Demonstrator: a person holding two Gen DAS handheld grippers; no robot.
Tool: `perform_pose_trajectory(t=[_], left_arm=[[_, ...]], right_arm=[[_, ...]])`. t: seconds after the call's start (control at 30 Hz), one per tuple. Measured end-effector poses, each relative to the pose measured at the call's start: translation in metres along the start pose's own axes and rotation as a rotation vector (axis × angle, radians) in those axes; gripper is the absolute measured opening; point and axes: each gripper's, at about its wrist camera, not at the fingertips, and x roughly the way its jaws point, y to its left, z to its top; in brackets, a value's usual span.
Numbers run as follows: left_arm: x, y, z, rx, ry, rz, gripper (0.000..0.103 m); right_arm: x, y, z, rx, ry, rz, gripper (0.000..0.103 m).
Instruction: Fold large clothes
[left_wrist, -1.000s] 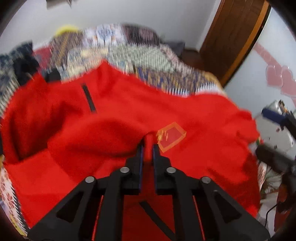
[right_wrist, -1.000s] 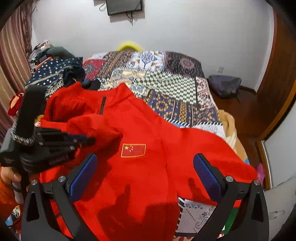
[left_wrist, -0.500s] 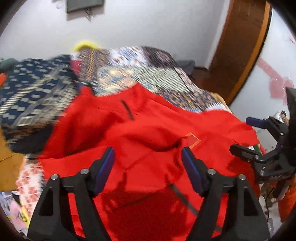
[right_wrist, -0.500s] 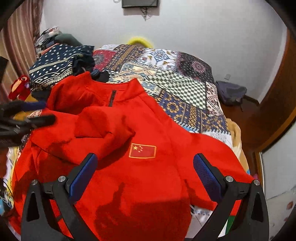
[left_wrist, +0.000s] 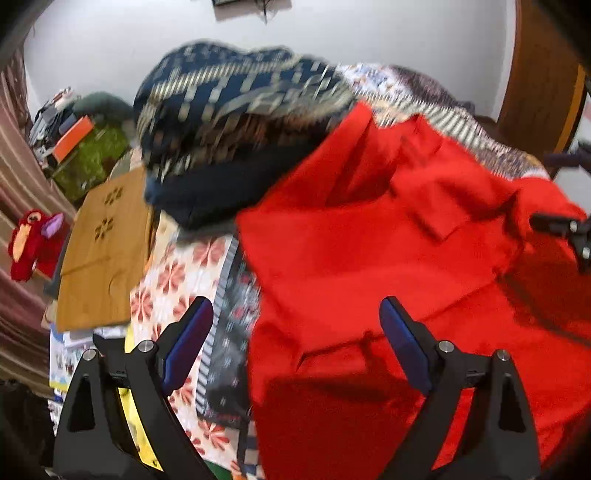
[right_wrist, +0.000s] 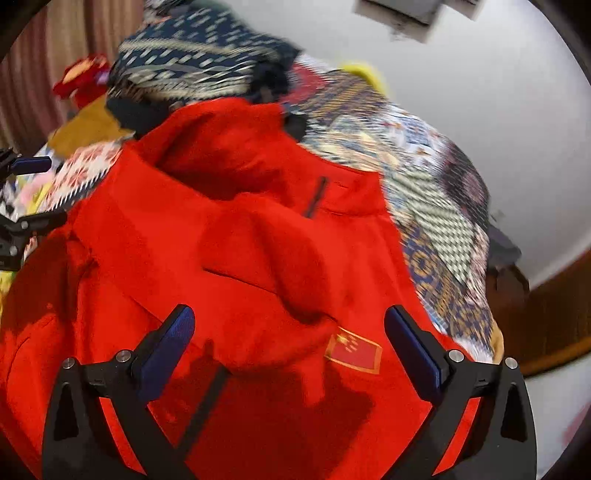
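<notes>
A large red jacket (left_wrist: 388, 240) lies spread on the bed, with one sleeve folded across its chest. In the right wrist view the red jacket (right_wrist: 240, 240) shows a flag patch (right_wrist: 354, 352) and a dark collar zipper (right_wrist: 316, 199). My left gripper (left_wrist: 295, 317) hovers over the jacket's left edge; its jaws are still opening and grip nothing. My right gripper (right_wrist: 290, 321) stands open above the chest, apart from the cloth. Each gripper appears at the edge of the other's view: the right gripper (left_wrist: 565, 225) and the left gripper (right_wrist: 29, 192).
A dark blue patterned heap of clothes (left_wrist: 229, 110) lies beyond the jacket's collar. A mustard cloth (left_wrist: 103, 251) and a red plush toy (left_wrist: 33, 240) sit to the left by a striped curtain. The patchwork bedspread (right_wrist: 443, 221) stretches right toward a wooden door (left_wrist: 539, 74).
My left gripper let go of a pinched fold of red fabric, opened wide and swung left to the jacket's edge. My right gripper stayed open, rolled and shifted over the chest.
</notes>
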Motion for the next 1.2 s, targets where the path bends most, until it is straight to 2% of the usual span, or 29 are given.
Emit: perform_pose_trajectory(t=[0.1,0.2,0.27,0.3,0.37,0.4,0.57,0.6,0.67,0.8,0.87,1.0,1.1,1.2], left_arm=[[0.012,0.008,-0.018,-0.024,0.039,-0.009,0.092],[0.025,0.019,-0.037,-0.052,0.086,-0.012,0.092],[0.032,0.021,-0.043,-0.058,0.113,-0.016,0.092],[0.036,0.021,-0.046,-0.061,0.125,-0.019,0.092],[0.044,0.023,-0.05,-0.066,0.143,-0.024,0.092],[0.048,0.023,-0.051,-0.07,0.152,-0.024,0.092],[0.059,0.026,-0.048,-0.112,0.151,-0.038,0.092],[0.061,0.026,-0.046,-0.122,0.147,-0.045,0.092],[0.064,0.025,-0.041,-0.131,0.146,-0.057,0.092],[0.068,0.019,-0.032,-0.133,0.129,-0.048,0.092],[0.07,0.016,-0.027,-0.132,0.113,-0.044,0.092],[0.077,0.024,-0.022,-0.136,0.112,-0.013,0.092],[0.078,0.04,-0.018,-0.186,0.109,0.009,0.092],[0.068,0.062,-0.017,-0.278,0.085,-0.017,0.092]], right_arm=[[0.017,0.023,0.011,-0.075,0.023,0.029,0.101],[0.035,0.041,0.017,-0.155,0.04,-0.003,0.096],[0.051,0.05,0.018,-0.197,0.08,-0.008,0.082],[0.059,0.052,0.018,-0.213,0.1,-0.011,0.078],[0.074,0.053,0.016,-0.231,0.13,-0.025,0.062],[0.081,0.053,0.016,-0.231,0.138,-0.035,0.06],[0.093,0.046,0.015,-0.218,0.118,-0.027,0.058],[0.093,0.047,0.016,-0.228,0.11,-0.031,0.052],[0.097,0.05,0.019,-0.243,0.103,-0.051,0.029],[0.103,0.052,0.025,-0.223,0.106,-0.052,0.01],[0.1,0.052,0.026,-0.209,0.095,-0.075,0.007],[0.073,0.031,0.033,-0.116,0.026,-0.103,0.005],[0.04,0.0,0.038,0.016,-0.048,-0.099,0.005],[0.004,-0.033,0.038,0.126,-0.122,-0.11,0.005]])
